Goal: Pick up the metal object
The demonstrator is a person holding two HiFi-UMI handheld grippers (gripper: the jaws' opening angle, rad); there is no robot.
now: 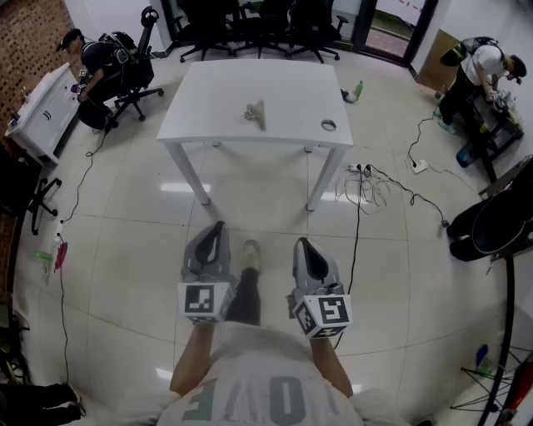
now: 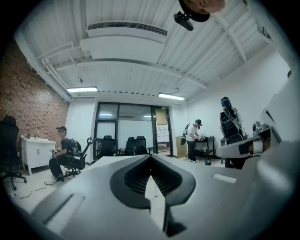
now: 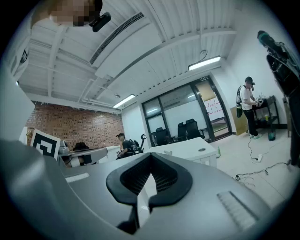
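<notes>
The metal object point(image 1: 255, 113), a small grey piece, lies near the middle of a white table point(image 1: 208, 100) some way ahead of me. A small round ring point(image 1: 329, 126) rests near the table's right front corner. My left gripper point(image 1: 219, 226) and right gripper point(image 1: 300, 243) are held low and close to my body, over the floor and well short of the table. Both are shut with nothing between the jaws. In the left gripper view the left gripper point(image 2: 151, 157) shows its tips meeting. The right gripper view shows the right gripper point(image 3: 150, 155) likewise, with the table point(image 3: 187, 148) beyond it.
Cables and a power strip point(image 1: 365, 176) lie on the floor by the table's right legs. A green bottle point(image 1: 359, 89) stands behind the table. A seated person point(image 1: 104, 66) and a white cabinet point(image 1: 42, 112) are at the left, another person point(image 1: 479, 71) at the right. Office chairs point(image 1: 258, 25) line the back.
</notes>
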